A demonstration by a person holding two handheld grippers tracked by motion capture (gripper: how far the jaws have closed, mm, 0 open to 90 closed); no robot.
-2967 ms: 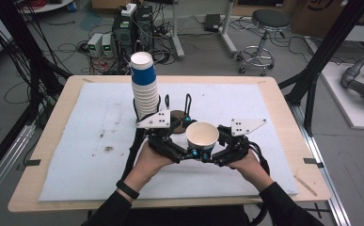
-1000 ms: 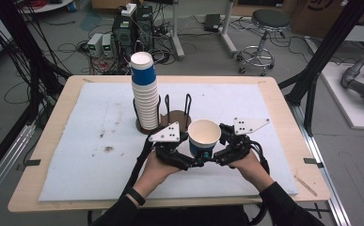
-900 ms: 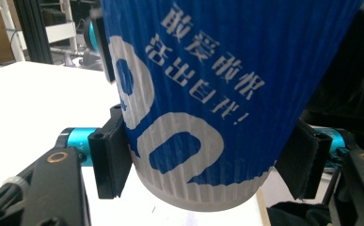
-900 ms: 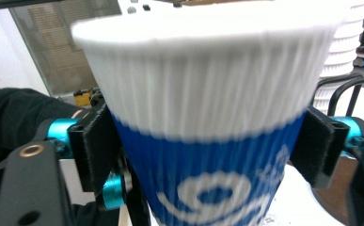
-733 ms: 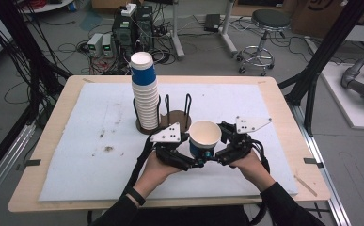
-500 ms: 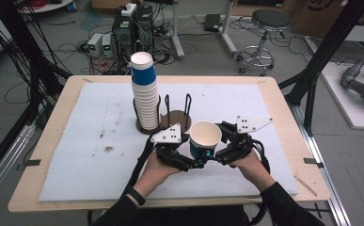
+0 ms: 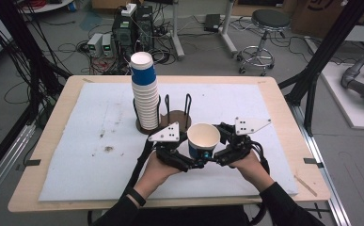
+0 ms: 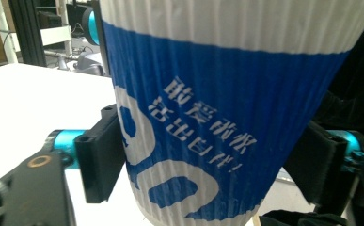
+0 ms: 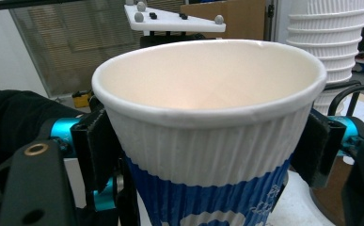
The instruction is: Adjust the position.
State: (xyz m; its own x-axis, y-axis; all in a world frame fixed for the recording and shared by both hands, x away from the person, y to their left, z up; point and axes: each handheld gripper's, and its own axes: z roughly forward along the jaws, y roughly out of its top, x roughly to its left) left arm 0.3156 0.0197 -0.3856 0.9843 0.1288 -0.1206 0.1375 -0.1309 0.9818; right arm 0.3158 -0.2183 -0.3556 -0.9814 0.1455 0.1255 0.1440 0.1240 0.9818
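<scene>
A blue-and-white ribbed paper cup (image 7: pixel 203 139) is held upright above the mat between both grippers. My right gripper (image 7: pixel 213 158) is shut on the cup's (image 9: pixel 208 94) upper white band, one pad (image 9: pixel 94 146) on each side. My left gripper (image 7: pixel 194 163) reaches in from the other side around the cup's (image 8: pixel 208 117) lower blue part. Its jaws have just been opening. The cup is still between them, with the pads (image 8: pixel 102 155) close by the wall and not squeezing it.
A tall stack of the same cups (image 7: pixel 145 94) stands in a round wire cup holder (image 7: pixel 178 116) just behind the hands. A white mat (image 7: pixel 76 141) covers the wooden table (image 7: pixel 283 108). Cables, electronics and a stool sit on the floor beyond.
Since three seconds ago the left hand and the cup have shifted slightly toward the person. Over the last second nothing visibly moves in the high view.
</scene>
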